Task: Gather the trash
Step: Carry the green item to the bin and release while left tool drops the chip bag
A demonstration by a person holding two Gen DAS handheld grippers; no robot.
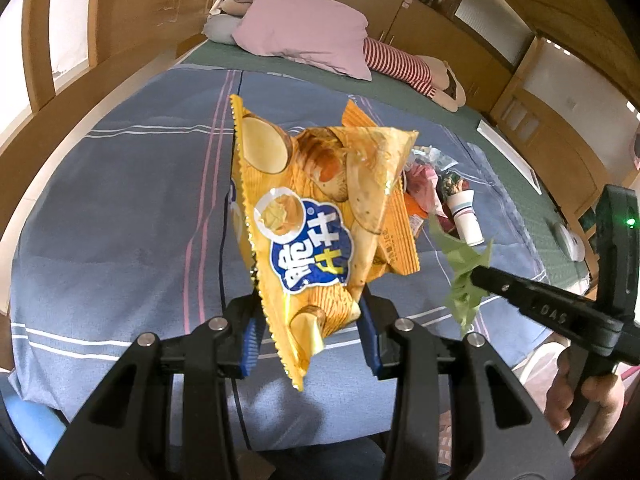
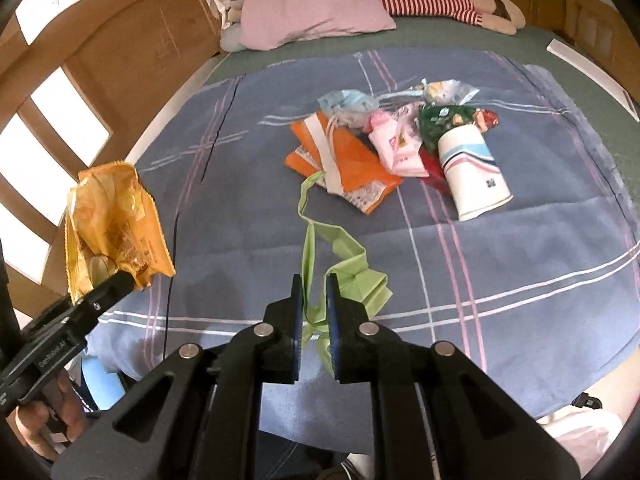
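1. The left gripper has its jaws clenched on the lower part of a crinkled yellow foil snack bag with a blue logo; the bag is held upright in the air above the bed.
2. The right gripper has its jaws squeezed on a folded strip of light green paper, which hangs between the blue pads and trails forward over the bed.
3. From the right wrist view, the yellow bag shows at the left, gripped by the other tool, with a hand on the handle below.
4. On the bed lies a grey-blue checked sheet with white and pink lines.
5. A heap of trash rests on that sheet, well apart from both grippers: an orange wrapper, a pink packet, a dark green packet, a pale blue crumpled piece and a white paper cup on its side.
6. The cup touches the green packet and lies just beside the pink one.
7. At the head of the bed sit a pink pillow and a red-striped soft toy.
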